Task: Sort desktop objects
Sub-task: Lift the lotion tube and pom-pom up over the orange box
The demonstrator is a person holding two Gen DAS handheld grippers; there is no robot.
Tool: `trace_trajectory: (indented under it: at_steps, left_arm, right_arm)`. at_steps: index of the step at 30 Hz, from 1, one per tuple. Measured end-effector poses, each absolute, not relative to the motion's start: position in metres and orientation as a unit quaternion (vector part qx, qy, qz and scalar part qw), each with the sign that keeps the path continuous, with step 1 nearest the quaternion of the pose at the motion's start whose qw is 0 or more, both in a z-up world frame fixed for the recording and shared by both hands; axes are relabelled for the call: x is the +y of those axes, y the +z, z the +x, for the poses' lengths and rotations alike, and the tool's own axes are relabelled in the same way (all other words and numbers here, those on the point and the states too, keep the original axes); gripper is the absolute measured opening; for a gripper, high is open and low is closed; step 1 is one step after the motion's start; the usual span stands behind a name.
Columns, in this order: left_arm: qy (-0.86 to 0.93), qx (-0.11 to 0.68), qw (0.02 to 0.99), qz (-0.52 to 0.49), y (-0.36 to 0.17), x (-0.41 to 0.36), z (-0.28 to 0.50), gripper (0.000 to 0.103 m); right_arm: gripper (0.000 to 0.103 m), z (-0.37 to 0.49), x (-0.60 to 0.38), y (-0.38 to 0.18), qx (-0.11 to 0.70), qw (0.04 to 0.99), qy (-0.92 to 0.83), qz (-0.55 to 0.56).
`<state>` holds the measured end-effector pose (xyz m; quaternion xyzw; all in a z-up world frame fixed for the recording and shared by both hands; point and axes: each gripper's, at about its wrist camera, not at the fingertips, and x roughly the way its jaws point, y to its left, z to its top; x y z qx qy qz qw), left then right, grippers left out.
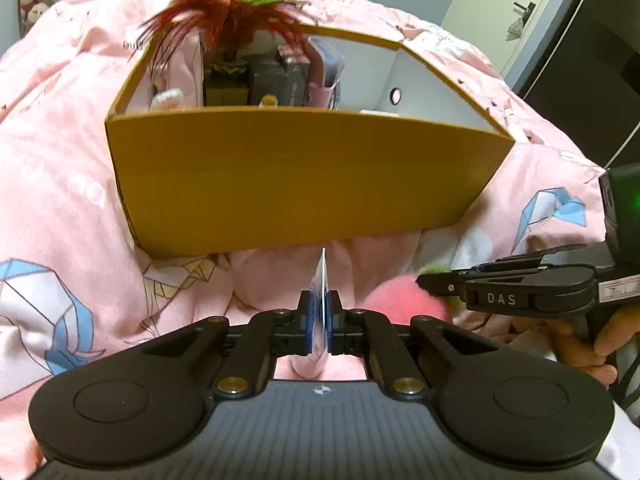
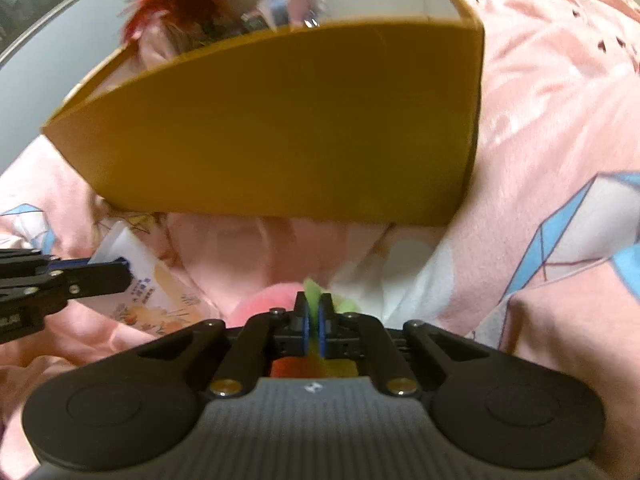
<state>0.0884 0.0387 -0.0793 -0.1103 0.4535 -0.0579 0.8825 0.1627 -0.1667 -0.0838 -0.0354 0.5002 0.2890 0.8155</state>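
Nearest the lens, the left gripper (image 1: 320,312) is clamped edge-on upon one thin white printed card (image 1: 321,280), held upright just short of the near wall of the mustard-yellow cardboard box (image 1: 304,184). One box is present; its open top holds several items (one red feather tuft (image 1: 224,16) rises above the far-left rim). Open pink bedding (image 1: 60,200) lies to either side of the box, with only a narrow strip before its near wall. The right gripper (image 2: 314,316) is closed on the green leaf (image 2: 311,292) of one pink plush fruit (image 2: 260,304), which rests on the bedding near the box's front wall, beside the card. Both grippers stand near each other.
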Motion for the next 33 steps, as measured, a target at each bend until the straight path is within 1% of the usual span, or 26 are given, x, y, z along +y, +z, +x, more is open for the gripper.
trace_trajectory:
  at_steps: [12,25,33]
  left_arm:
    - [-0.093,0.397,0.906,-0.114,-0.029,0.028,0.077,0.006]
    - [-0.123,0.309,0.934,-0.132,0.045,0.033,0.083,0.006]
    - [-0.115,0.266,0.947,-0.135,0.076,0.044,0.110,0.006]
  right_arm:
    - [0.002,0.132,-0.172,-0.009,0.414,0.846,0.336,-0.033]
    - [0.002,0.130,-0.184,0.083,0.281,0.890,0.359,-0.029]
    - [0.002,0.147,-0.178,0.109,0.235,0.905,0.353,-0.027]
